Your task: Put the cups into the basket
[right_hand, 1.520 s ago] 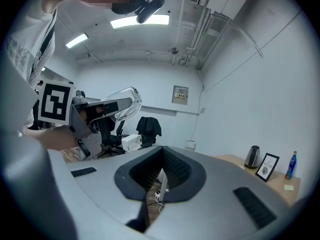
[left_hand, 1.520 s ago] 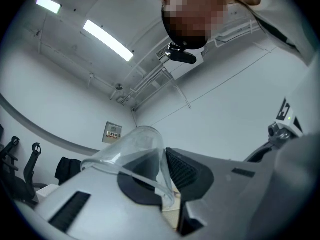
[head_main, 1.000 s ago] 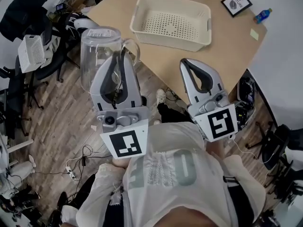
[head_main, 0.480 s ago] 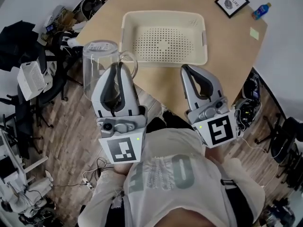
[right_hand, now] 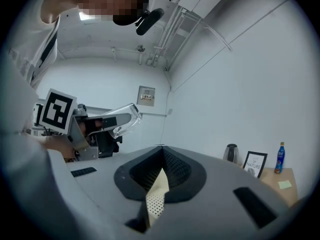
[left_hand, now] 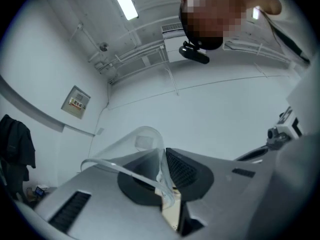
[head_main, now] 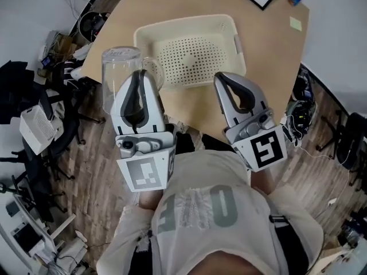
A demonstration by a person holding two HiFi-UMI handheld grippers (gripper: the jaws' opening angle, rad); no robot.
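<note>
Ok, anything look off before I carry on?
Nothing is spilled or broken. One thing to watch: the left claw pinches the clear cup by a thin edge only, seemingly the rim, with its base pointing away. The basket is empty, and the right claw is shut on nothing.

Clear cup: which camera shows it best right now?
Head view: the whole clear cup shows, held by the left gripper near the basket. Left gripper view shows only its wall pinched in the jaws; right gripper view shows it small, off to the side.
</note>
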